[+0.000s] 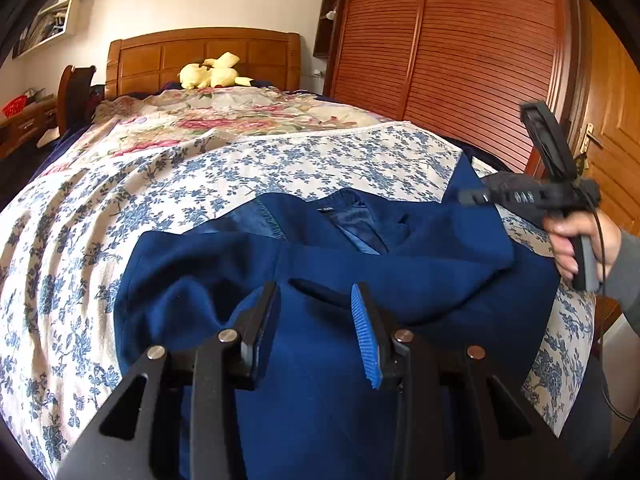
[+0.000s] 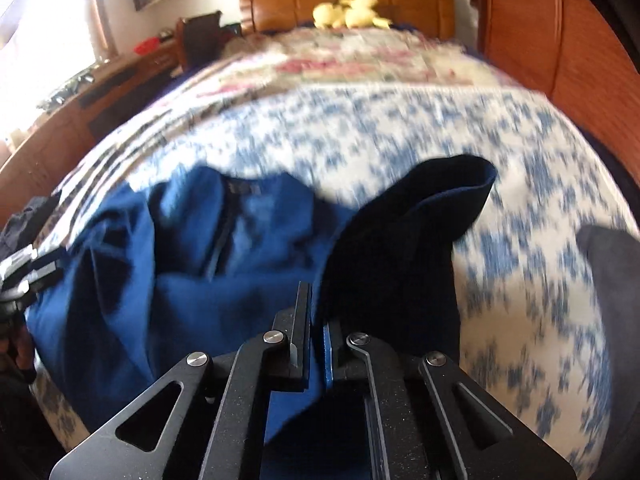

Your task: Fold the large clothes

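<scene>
A large blue jacket lies crumpled on the flower-print bed cover, collar and label toward the headboard. My left gripper hovers low over its near part, fingers apart; the blue ridged pad is bare and nothing presses on it. My right gripper, held by a hand at the right, is shut on a raised flap of the jacket. In the blurred right wrist view the right gripper has blue cloth pinched between its nearly touching fingers, and a dark flap stands up beyond them.
A yellow plush toy rests against the wooden headboard. A slatted wooden wardrobe stands close along the bed's right side. A wooden desk and a chair are on the left. The left gripper shows at the right wrist view's left edge.
</scene>
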Available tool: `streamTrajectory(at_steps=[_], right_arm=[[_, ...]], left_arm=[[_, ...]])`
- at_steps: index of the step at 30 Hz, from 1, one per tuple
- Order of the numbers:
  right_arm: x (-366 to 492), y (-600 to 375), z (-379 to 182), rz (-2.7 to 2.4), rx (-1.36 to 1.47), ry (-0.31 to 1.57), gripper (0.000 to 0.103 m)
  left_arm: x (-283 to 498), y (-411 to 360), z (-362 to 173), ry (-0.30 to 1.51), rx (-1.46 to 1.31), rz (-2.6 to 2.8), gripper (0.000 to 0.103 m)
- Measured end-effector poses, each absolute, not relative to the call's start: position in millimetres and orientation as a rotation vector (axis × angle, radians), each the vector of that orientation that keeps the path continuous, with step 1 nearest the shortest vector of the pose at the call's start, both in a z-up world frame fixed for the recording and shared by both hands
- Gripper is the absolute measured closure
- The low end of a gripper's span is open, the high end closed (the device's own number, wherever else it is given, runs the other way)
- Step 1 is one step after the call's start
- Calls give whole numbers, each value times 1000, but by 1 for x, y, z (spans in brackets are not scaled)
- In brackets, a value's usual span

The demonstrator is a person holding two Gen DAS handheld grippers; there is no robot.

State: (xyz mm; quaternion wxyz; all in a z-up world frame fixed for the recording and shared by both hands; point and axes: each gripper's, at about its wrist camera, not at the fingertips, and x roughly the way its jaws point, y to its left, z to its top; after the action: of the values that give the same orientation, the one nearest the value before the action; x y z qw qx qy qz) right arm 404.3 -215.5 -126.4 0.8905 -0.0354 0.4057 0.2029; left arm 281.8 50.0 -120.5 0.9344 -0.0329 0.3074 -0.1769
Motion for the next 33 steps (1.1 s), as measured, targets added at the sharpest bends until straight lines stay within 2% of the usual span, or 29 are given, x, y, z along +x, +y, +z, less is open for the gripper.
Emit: streamTrajectory(at_steps=[9,17,20,22,24,33], right_arm=[[484,-191,-116,329,24,827,101],[525,-179,-116,204,1,847,100],[528,-179,-111,169,4,828,93],[525,-179,-101,161,-15,782,75],[519,-176,-93,152,-48,750,64],[475,-143,-100,316,-195,766,64]], left_arm=[[282,62,-119,633,-69,-343,68],[283,72,-119,631,-87,-332,68],[282,72,-118,629,-86,-330,68],[281,73,-117,626,-86,-329,68],[281,74,-117,623,-86,-326,68],[281,81,-113,616,-88,-314,68]])
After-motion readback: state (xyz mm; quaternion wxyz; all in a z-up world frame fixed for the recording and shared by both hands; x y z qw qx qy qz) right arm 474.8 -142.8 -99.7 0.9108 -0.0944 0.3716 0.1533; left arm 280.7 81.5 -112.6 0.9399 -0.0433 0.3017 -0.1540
